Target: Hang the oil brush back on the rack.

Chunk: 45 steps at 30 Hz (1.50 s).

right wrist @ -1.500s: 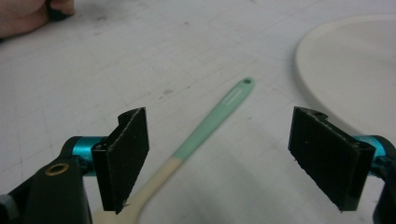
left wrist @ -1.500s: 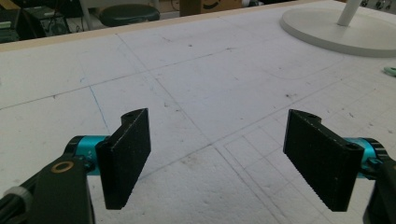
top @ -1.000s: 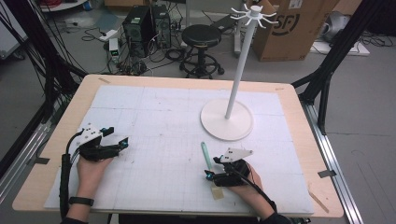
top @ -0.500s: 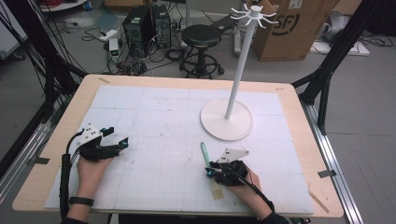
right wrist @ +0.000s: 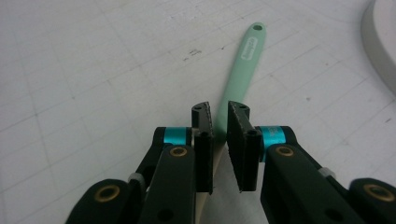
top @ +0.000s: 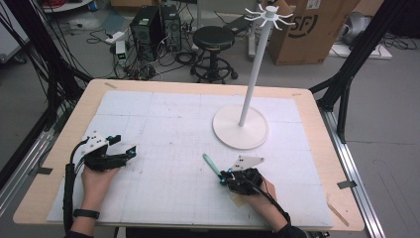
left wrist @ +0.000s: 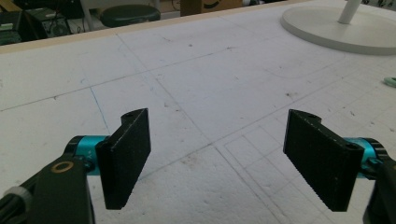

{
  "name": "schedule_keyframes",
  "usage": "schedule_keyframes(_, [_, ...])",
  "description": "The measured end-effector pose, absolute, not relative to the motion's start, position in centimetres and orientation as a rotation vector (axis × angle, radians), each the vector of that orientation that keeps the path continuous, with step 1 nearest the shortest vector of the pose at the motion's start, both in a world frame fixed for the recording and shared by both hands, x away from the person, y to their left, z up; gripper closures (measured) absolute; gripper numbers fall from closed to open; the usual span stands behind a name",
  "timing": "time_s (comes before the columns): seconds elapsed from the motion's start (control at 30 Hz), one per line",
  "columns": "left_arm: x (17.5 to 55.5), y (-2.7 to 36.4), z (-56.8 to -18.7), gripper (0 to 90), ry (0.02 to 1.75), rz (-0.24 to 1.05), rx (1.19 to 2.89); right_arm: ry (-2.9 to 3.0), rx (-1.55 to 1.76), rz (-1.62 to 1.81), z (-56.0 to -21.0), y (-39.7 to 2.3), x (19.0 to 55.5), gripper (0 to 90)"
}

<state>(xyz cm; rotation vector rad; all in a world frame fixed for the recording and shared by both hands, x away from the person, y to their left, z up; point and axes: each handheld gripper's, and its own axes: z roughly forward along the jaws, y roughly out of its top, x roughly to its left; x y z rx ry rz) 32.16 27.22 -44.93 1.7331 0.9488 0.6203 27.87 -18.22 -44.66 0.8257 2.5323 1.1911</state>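
1. Mint-green spatula point(right wrist: 240, 70) flat on white foam mat point(top: 163, 129), near front edge, well apart from white stand base point(top: 241, 126).
2. Looks light, stiff; smooth silicone handle likely a bit slippery. Best hold: mid-handle, where it narrows.
3. Long axis diagonal: hanging-hole end points up-left away from person, other end hidden under right gripper point(right wrist: 219, 122).
4. Right jaws just been closing, handle between them, narrow gap; pad contact unclear.
5. Left gripper point(left wrist: 217, 149) wide open, empty, resting on mat.

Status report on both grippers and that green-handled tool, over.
Left gripper open, idle. Right gripper jaws just closing around the mint handle; contact unclear. White stand apart.
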Motion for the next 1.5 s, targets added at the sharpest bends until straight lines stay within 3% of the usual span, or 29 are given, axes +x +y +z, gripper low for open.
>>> schedule_keyframes(0.17, [32.2, 27.2, -44.9, 23.8, 0.951, 0.619, 1.731, 2.537, 0.853, 1.150, -44.8, -18.1, 27.0, 68.6])
schedule_keyframes(0.3, [32.2, 27.2, -44.9, 23.7, 0.948, 0.623, 1.735, 2.526, 0.848, 1.130, -44.7, -18.0, 26.8, 69.7])
schedule_keyframes(0.37, [32.2, 27.2, -44.9, 23.8, 0.948, 0.621, 1.733, 2.527, 0.833, 1.130, -44.7, -18.0, 26.8, 78.4])
schedule_keyframes(0.5, [32.2, 27.2, -44.9, 23.8, 0.948, 0.622, 1.734, 2.545, 0.833, 1.143, -44.7, -18.0, 27.2, 82.5])
schedule_keyframes(0.7, [32.2, 27.2, -44.9, 23.8, 0.952, 0.619, 1.731, 2.554, 0.809, 1.154, -44.7, -18.1, 27.7, 82.1])
schedule_keyframes(0.97, [32.2, 27.2, -44.9, 23.8, 0.949, 0.623, 1.732, 2.550, 0.852, 1.157, -44.7, -18.6, 27.1, 71.7])
schedule_keyframes(1.17, [32.1, 27.2, -44.9, 23.8, 0.949, 0.627, 1.737, 2.536, 0.837, 1.127, -44.7, -18.4, 26.9, 81.0])
schedule_keyframes(1.5, [32.2, 27.2, -44.9, 23.8, 0.949, 0.625, 1.735, 2.516, 0.873, 1.185, -44.2, -19.1, 27.7, 82.9])
